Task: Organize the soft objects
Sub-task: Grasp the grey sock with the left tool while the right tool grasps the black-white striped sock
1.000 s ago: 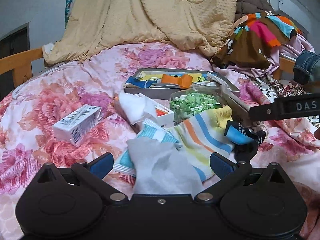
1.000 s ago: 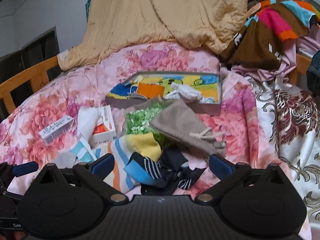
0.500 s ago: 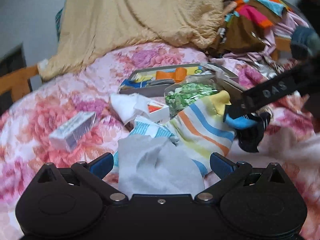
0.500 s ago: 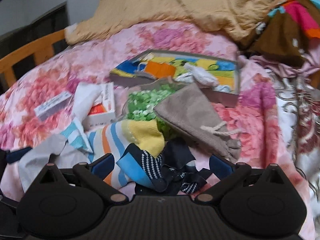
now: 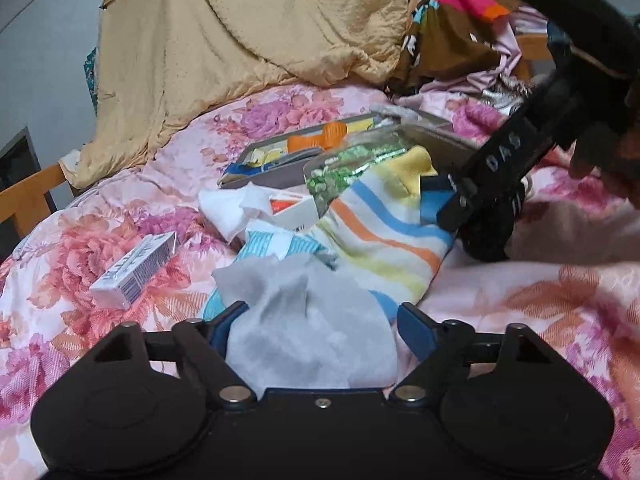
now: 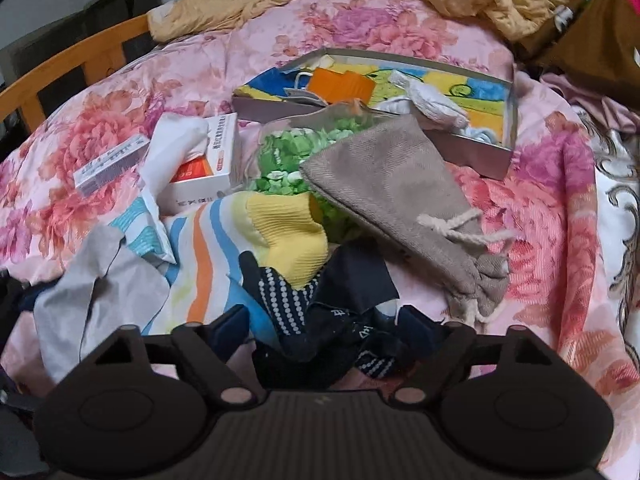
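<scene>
Bedding came first in both views: a pink floral quilt (image 6: 400,32) with a heaped tan blanket (image 5: 248,40) behind it, and on the quilt a shallow grey cardboard tray (image 6: 510,120) already holding an orange cloth (image 6: 340,84) and a white rolled sock (image 6: 434,104). Over the last second the right gripper (image 6: 322,322) had dropped from well above the pile to the pile itself, so that the grey tray, earlier near mid-frame, now sat high in its view. A striped pastel sock with a yellow heel (image 6: 240,240) lay spread across the middle, a taupe drawstring pouch (image 6: 396,196) beside it over a bag of green pellets (image 6: 288,152). Under the right gripper's spread fingers lay a bundle of dark navy socks with white dots (image 6: 312,316), bracketed but not yet pinched (nothing was clamped). Judging by that, the navy bundle was the next piece bound for the tray. The left gripper (image 5: 322,326), its fingers likewise apart, had edged forward over a crumpled grey cloth (image 5: 308,320), gripping nothing. Smaller still, a white medicine box with orange print (image 6: 204,168) and a slim white carton (image 5: 134,268) lay untouched to the left.
</scene>
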Available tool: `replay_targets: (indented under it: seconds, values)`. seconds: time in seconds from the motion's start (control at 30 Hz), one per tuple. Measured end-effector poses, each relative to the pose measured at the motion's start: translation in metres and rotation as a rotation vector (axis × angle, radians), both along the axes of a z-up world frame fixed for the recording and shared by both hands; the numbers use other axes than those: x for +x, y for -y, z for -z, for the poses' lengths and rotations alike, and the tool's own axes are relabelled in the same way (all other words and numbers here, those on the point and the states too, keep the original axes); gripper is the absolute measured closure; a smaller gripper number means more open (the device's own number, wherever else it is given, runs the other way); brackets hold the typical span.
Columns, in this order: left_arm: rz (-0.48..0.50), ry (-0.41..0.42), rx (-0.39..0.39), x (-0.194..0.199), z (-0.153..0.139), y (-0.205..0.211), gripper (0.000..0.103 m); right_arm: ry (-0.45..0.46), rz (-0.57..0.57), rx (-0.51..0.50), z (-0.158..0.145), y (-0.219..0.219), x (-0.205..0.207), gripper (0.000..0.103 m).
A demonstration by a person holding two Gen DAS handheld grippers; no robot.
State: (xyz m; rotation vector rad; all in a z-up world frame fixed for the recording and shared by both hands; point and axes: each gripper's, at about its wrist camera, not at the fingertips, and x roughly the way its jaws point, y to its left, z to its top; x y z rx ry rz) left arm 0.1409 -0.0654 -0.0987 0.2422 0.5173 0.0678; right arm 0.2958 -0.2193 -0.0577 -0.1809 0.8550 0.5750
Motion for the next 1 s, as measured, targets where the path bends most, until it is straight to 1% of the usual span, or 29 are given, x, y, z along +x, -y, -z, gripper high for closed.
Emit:
replay_targets:
  seconds: [0.1,0.17,0.27,0.3,0.37,0.43,0.47,0.5,0.53,0.57,0.63,0.7,0.77,0.83,1.0]
  values:
    - [-0.002,-0.01,0.002,0.0,0.002,0.0,0.029,-0.043,0.028,0.023,0.002,0.006,0.005,0.029]
    - [-0.01,-0.021,0.001,0.001,0.003,0.0,0.031,-0.071,0.038,0.017,0.005,0.007,0.008,0.031]
    - [-0.029,-0.035,0.008,0.001,0.004,0.001,0.034,-0.061,0.023,-0.022,0.007,0.004,0.006,0.033]
    - [-0.033,-0.037,0.011,0.0,0.005,0.002,0.036,-0.055,0.014,-0.029,0.007,0.003,0.004,0.037]
    - [-0.035,-0.037,0.01,-0.001,0.005,0.004,0.041,-0.06,0.004,-0.03,0.007,0.002,0.003,0.043]
    - [-0.036,-0.037,0.004,-0.003,0.005,0.004,0.053,-0.069,-0.001,-0.033,0.007,0.0,0.002,0.051]
    - [-0.038,-0.039,-0.001,-0.003,0.005,0.005,0.055,-0.074,-0.004,-0.035,0.008,0.0,0.001,0.054]
    - [-0.039,-0.042,-0.007,-0.003,0.005,0.004,0.059,-0.08,-0.009,-0.035,0.008,0.0,0.001,0.059]
    - [-0.04,-0.042,-0.018,-0.004,0.005,0.003,0.063,-0.087,-0.012,-0.031,0.008,-0.001,0.0,0.065]
    - [-0.041,-0.042,-0.034,-0.005,0.004,0.002,0.065,-0.091,-0.015,-0.029,0.008,-0.001,0.0,0.068]
    - [-0.04,-0.035,-0.086,-0.007,0.0,-0.001,0.072,-0.094,-0.02,-0.023,0.007,-0.001,-0.002,0.078]
    - [-0.035,-0.036,-0.172,-0.008,-0.004,-0.005,0.074,-0.097,-0.024,-0.013,0.005,0.0,-0.003,0.083]
    - [-0.028,-0.044,-0.237,-0.009,-0.005,-0.006,0.074,-0.094,-0.031,0.0,0.003,0.001,-0.005,0.086]
    - [-0.015,-0.048,-0.261,-0.011,-0.003,-0.004,0.076,-0.09,-0.04,0.02,0.001,0.002,-0.006,0.089]
    - [-0.001,-0.045,-0.265,-0.012,0.0,0.001,0.077,-0.046,-0.052,0.09,-0.01,0.007,-0.011,0.089]
